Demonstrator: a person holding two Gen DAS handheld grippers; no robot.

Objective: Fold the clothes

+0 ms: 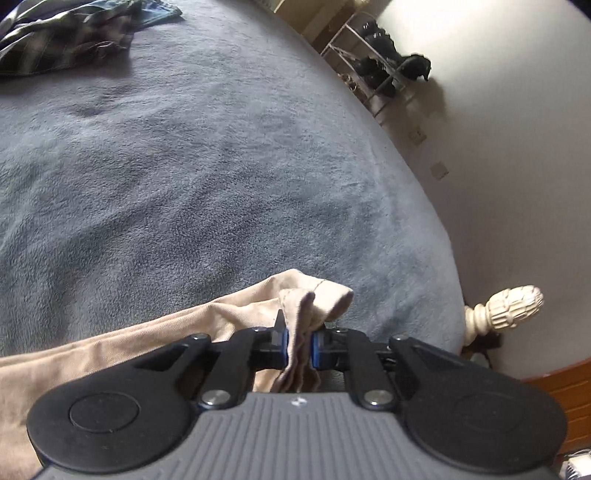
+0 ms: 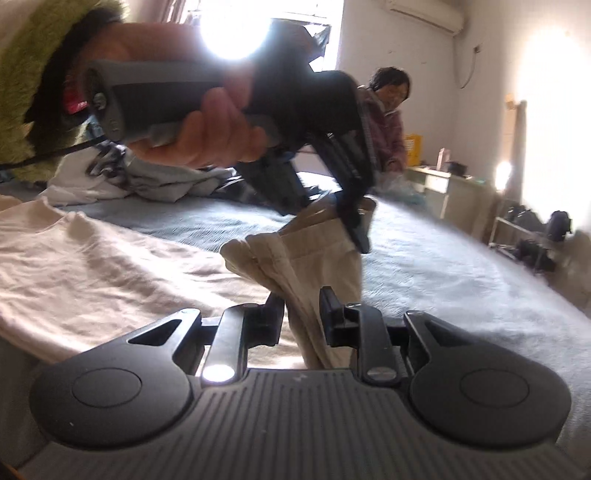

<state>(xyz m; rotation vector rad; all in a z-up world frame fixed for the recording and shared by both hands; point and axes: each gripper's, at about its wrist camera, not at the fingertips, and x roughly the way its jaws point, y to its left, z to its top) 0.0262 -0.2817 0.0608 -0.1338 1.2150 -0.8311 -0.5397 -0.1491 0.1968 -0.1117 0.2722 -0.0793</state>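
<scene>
- Gripping the hem end of the beige trousers [image 1: 303,314], our left gripper [image 1: 300,345] has its blue-padded fingers [image 1: 283,343] pressed narrow against a bunched fold of the cloth.
- We see our right gripper [image 2: 302,314] with another fold of the same trousers [image 2: 317,258] between its fingers; the cloth fills the gap and touches the left finger, but we cannot tell whether the right one presses it.
- We hold the trousers lifted above the grey-blue blanket [image 1: 221,166], their length trailing down onto it at the left.
- In the right wrist view, our left hand [image 2: 207,125] wraps the other tool's grey handle.
- We can read no brand or writing anywhere.
- A wire rack [image 1: 373,62] by the wall holds dark shoes.
- A plaid garment [image 1: 62,33] lies crumpled at the blanket's far corner.
</scene>
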